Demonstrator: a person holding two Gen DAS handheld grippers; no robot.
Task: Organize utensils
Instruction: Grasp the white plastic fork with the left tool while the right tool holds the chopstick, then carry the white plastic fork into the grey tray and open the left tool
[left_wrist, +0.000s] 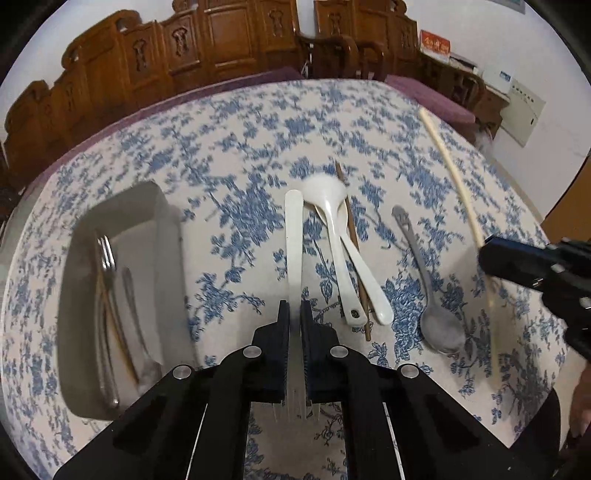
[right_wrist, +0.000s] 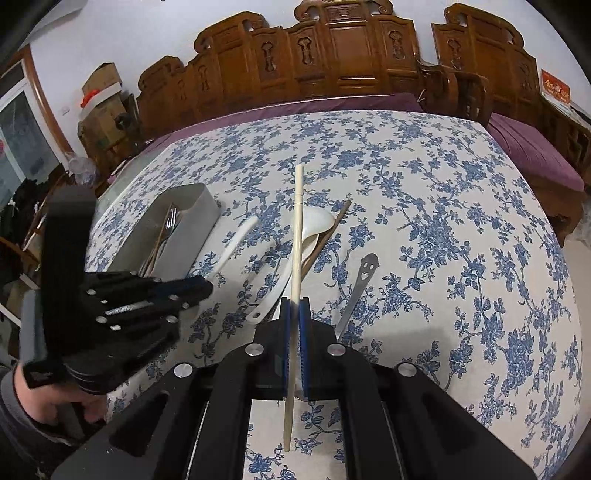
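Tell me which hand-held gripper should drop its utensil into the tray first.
Left. The left hand-held gripper grips the white plastic fork right beside the tray; the right hand-held gripper, holding a cream chopstick, is farther away.

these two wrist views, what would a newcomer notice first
Each gripper is shut on one utensil: the left gripper on a white plastic fork, the right gripper on a cream chopstick. Left of them, a grey tray already holds cutlery on the blue floral tablecloth.
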